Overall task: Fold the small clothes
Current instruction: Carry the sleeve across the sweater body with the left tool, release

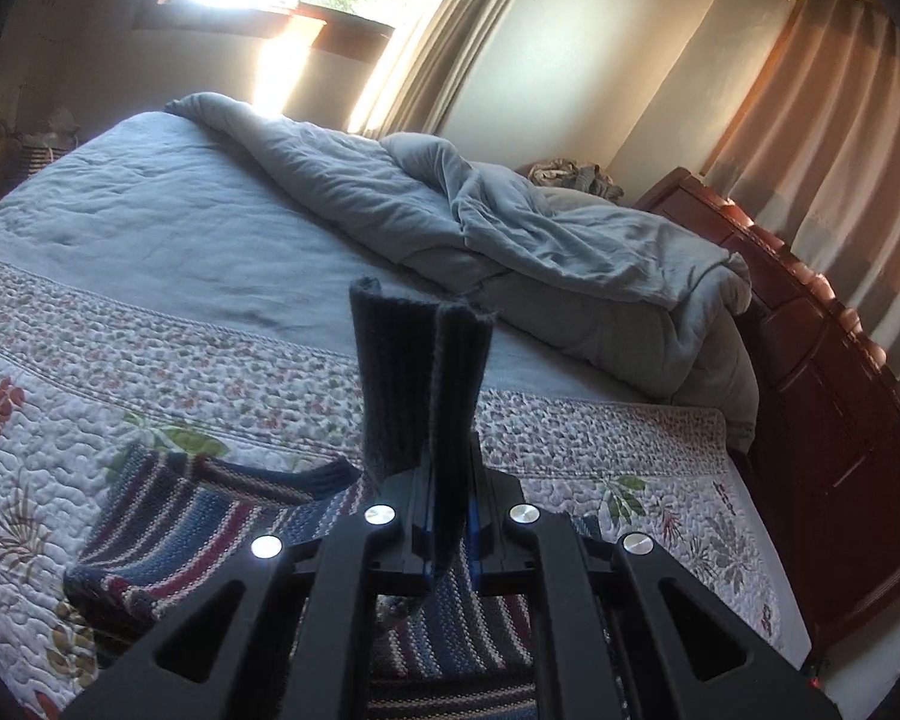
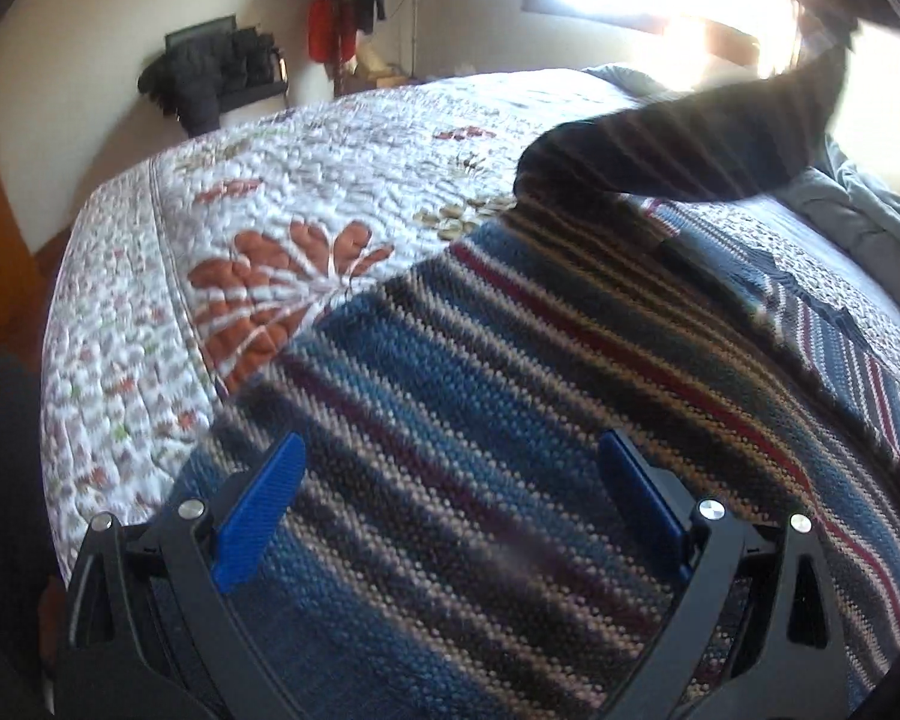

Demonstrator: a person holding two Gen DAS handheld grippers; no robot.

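Observation:
A striped knit sweater in blue, maroon and cream lies spread on the floral quilt. My left gripper is shut on the sweater's dark ribbed cuff, which sticks up past the fingertips. The rest of the sweater trails below and to the left. In the right wrist view that dark sleeve is lifted off the bed at the upper right. My right gripper hovers just over the sweater body. Its blue pads stand wide apart with nothing between them.
A bunched grey duvet takes up the far part of the bed. A dark wooden headboard and curtains lie to the right. A chair with dark clothes and a red bag stand by the wall.

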